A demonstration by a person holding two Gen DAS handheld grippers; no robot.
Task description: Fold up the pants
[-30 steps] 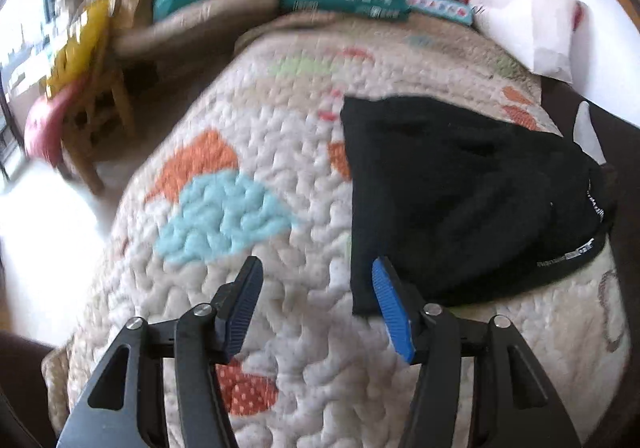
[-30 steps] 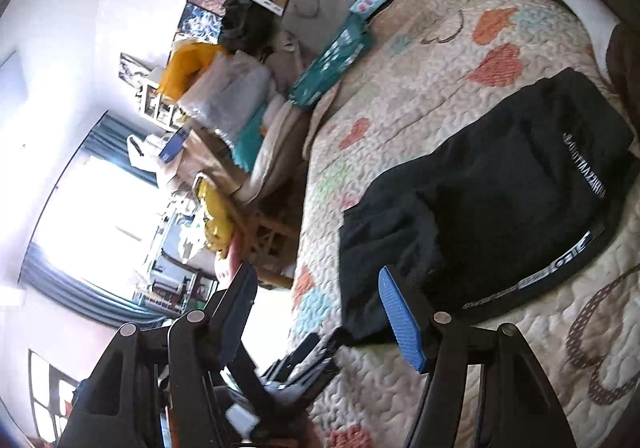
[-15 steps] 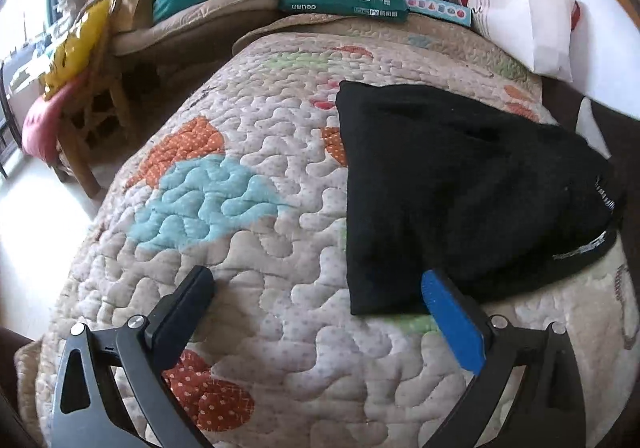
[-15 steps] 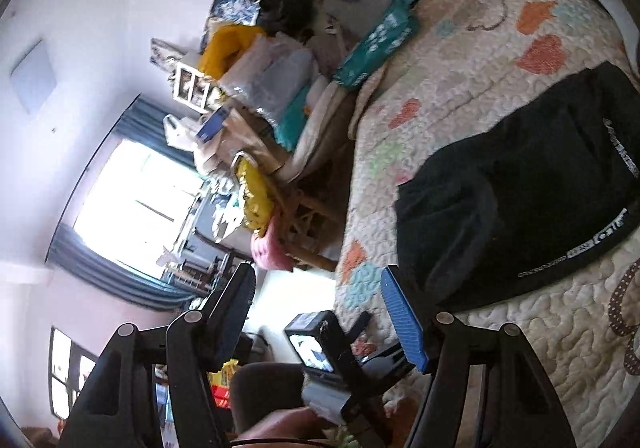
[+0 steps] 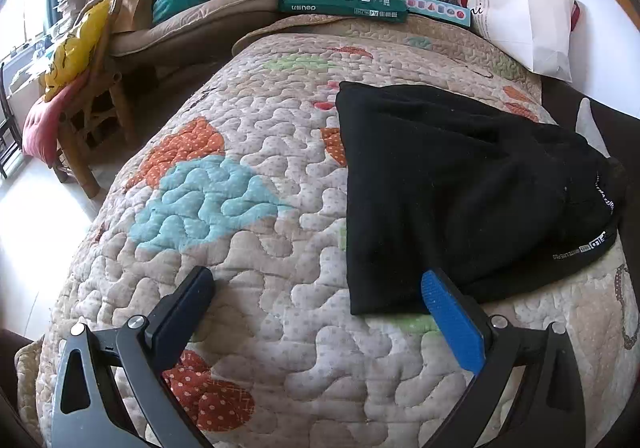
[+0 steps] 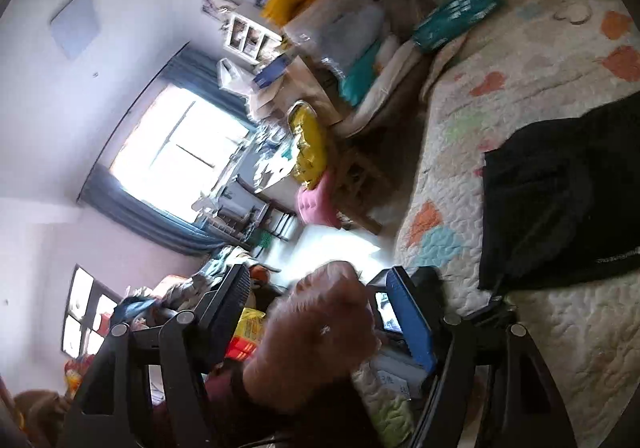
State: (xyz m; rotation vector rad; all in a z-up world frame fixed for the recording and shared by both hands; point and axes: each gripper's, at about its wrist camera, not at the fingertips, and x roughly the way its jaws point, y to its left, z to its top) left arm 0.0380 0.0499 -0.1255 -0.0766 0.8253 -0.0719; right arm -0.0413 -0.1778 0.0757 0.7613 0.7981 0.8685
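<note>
Quilted beige bedspread with orange and turquoise patches (image 5: 248,256) fills my left wrist view, clutter stacked along its far edge. On it lie the folded black fabric pants with white lettering at the waistband (image 5: 460,188), a compact dark bundle ahead and to the right of my left gripper (image 5: 316,292). Its jaws have just been opening and now stand spread wide, released, with only quilt between them; the blue right pad overlaps the near edge of the pants in the picture, though I cannot tell whether it touches. The bundle's long side runs away from that gripper toward the white paper bag (image 5: 520,8) at the far right.

From my right gripper (image 6: 320,296), tilted toward a bright window (image 6: 180,152), the pants sit off to the right, well apart. Its jaws have also been opening, parted on nothing; a hand (image 6: 320,328) shows beyond them. I judge the left gripper nearer for any further fold, with the bundle already looking largely folded.
</note>
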